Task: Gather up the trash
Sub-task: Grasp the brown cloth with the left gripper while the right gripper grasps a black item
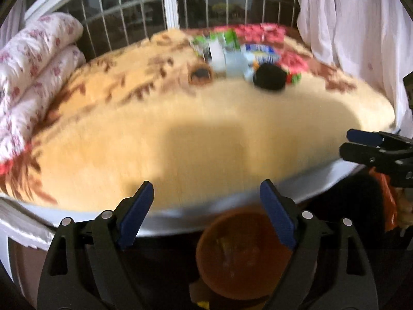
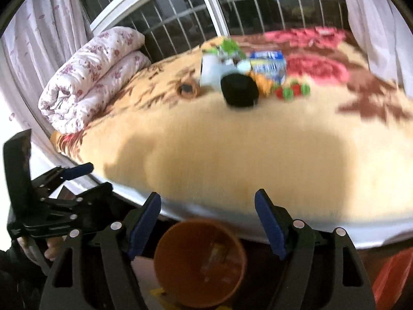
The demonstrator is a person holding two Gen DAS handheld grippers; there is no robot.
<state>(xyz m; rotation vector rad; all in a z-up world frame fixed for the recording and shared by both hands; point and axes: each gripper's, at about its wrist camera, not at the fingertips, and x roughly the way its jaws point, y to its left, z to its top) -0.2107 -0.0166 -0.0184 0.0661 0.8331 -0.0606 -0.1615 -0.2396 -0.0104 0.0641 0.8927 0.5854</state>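
A pile of trash lies at the far side of the bed: a black crumpled lump (image 1: 269, 77) (image 2: 240, 91), a white cup (image 1: 216, 53) (image 2: 210, 71), a blue and white carton (image 1: 262, 51) (image 2: 269, 66), a green wrapper (image 1: 222, 38) (image 2: 228, 46), a red and green packet (image 2: 293, 90) and a brown tape ring (image 1: 200, 75) (image 2: 188, 89). An orange bin (image 1: 242, 255) (image 2: 200, 263) stands on the floor below both grippers. My left gripper (image 1: 206, 211) is open and empty over the bin. My right gripper (image 2: 207, 222) is open and empty too.
The bed carries a yellow blanket (image 1: 180, 129) (image 2: 232, 149) with brown and red patterns. A folded floral quilt (image 1: 33, 72) (image 2: 90, 77) lies at its left. A barred window (image 1: 170, 2) and white curtains (image 1: 348, 25) stand behind. The right gripper shows in the left wrist view (image 1: 374, 149).
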